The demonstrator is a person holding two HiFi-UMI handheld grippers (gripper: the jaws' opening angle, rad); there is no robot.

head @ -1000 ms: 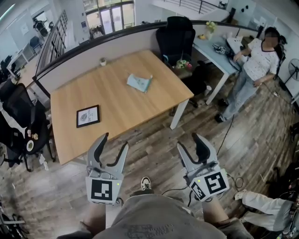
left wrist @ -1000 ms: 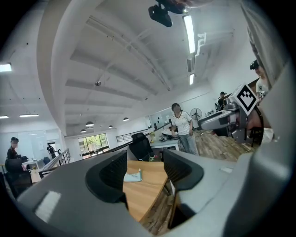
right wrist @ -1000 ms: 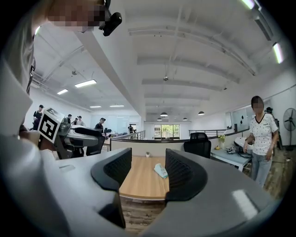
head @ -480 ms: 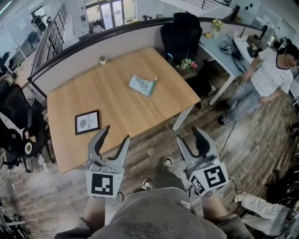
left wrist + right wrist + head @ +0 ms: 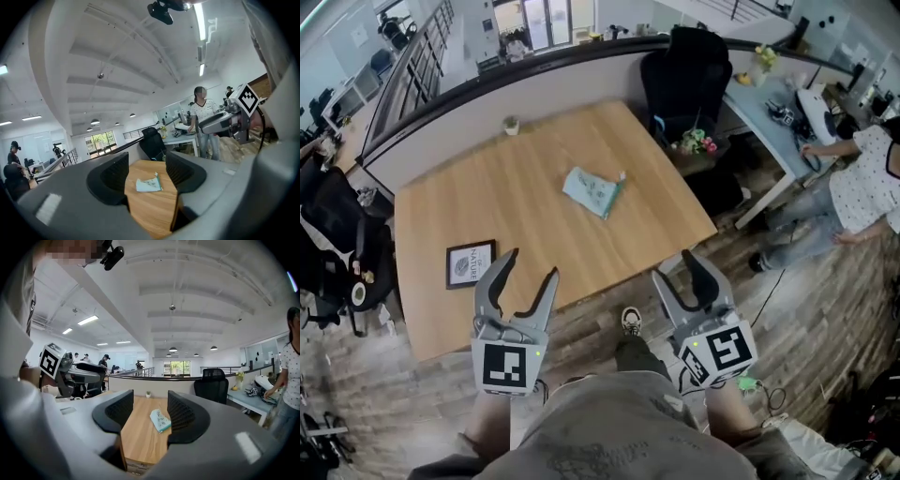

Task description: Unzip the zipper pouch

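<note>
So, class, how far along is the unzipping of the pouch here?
Nothing looks done: the zipper pouch lies on the table, untouched. In hand: nothing. The left tongs and right tongs are open, empty and well away from the pouch. To do: reach it, pin it, pull the zip.

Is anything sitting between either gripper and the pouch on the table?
Nothing visible. The left gripper and right gripper are both open, by the near edge of the table; only bare wood lies before the pouch. The picture frame sits off to the left.
</note>
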